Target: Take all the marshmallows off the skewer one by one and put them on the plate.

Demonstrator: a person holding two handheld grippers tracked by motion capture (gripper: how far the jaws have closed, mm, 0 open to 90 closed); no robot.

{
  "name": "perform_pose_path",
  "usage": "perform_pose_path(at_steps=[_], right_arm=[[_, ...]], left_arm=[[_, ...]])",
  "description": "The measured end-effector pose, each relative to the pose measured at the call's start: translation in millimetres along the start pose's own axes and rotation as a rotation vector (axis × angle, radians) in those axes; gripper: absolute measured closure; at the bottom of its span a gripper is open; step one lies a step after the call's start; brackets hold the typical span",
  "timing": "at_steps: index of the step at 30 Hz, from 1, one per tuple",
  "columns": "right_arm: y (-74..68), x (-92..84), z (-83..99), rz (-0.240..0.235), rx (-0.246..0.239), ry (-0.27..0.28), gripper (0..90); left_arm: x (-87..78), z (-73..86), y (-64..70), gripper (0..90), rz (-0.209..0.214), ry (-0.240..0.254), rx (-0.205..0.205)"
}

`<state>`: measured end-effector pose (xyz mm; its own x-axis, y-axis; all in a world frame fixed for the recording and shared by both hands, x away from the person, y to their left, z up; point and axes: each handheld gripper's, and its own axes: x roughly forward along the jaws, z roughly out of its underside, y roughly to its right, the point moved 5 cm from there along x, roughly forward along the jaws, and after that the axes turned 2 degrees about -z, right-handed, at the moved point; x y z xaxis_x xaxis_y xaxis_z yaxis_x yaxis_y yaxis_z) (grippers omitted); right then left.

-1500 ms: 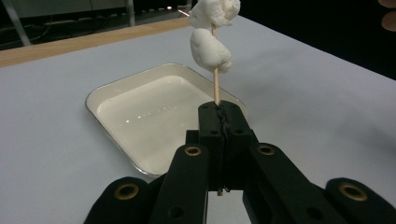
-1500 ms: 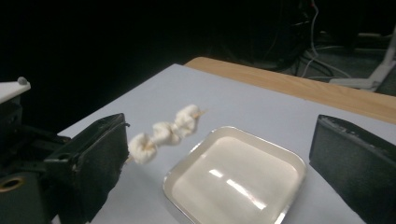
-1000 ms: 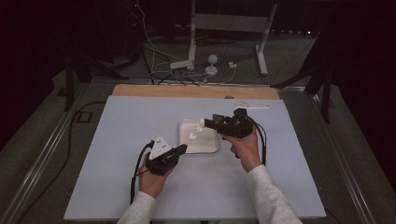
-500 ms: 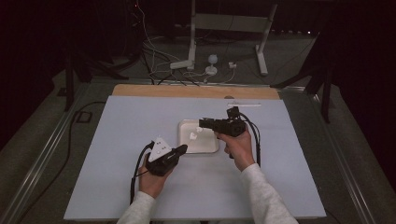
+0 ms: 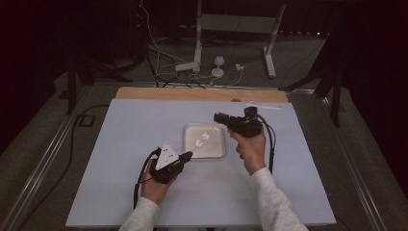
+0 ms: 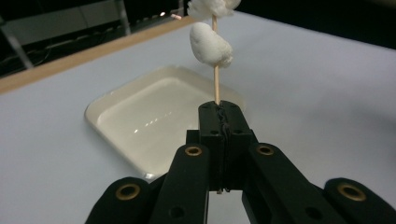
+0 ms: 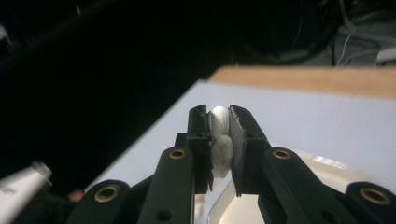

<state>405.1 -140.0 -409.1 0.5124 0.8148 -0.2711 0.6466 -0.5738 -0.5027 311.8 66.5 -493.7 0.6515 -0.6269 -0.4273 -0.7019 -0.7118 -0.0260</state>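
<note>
A: Starting at the left, what is the left gripper [image 5: 188, 155] doing?

B: It sits at the near-left corner of the tray [image 5: 190, 149], clenched on a skewer [image 6: 216, 84]. The stick slants out over the tray, with two marshmallows [image 5: 201, 140] already threaded on it; the left gripper view has one [image 6: 211, 43] partway up the stick and another at the top edge.

A: And the tray itself?

B: It lies on the white board [image 5: 120, 144], and no loose pieces can be made out in it.

A: Then the right gripper [image 5: 217, 117]?

B: It hovers at the far-right corner of the tray. Its jaws have just been closing, and the right gripper view shows them grasping another marshmallow [image 7: 220, 140], squeezed between the pads.

A: So which step is this?

B: Likely the threading of a third piece: it is picked up, not yet on the stick.

A: What does the next move call for?

B: Bringing the held marshmallow to the skewer's tip above the tray, lining its middle up with the point, and pushing it along the stick while the left gripper holds steady. A soft piece could slip sideways off the point, so the push should run straight down the skewer.
</note>
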Motion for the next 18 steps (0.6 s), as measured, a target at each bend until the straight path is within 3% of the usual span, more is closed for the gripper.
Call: perform_pose_path(at_steps=[2, 6, 18], right_arm=[[2.4, -6.0, -4.9, 0.003, 0.000, 0.016, 80.3], [7.9, -17.4, -6.9, 0.036, -0.047, -0.030, 79.0], [20.1, 14.2, 26.6, 0.119, -0.104, -0.146, 78.0]], left_arm=[[-0.3, 3.0, -3.0, 90.0, 0.001, -0.001, -0.028], [-1.9, -0.7, -5.8, 90.0, -0.004, 0.021, -0.057], [-5.2, -0.6, -14.9, 90.0, -0.017, 0.035, -0.133]])
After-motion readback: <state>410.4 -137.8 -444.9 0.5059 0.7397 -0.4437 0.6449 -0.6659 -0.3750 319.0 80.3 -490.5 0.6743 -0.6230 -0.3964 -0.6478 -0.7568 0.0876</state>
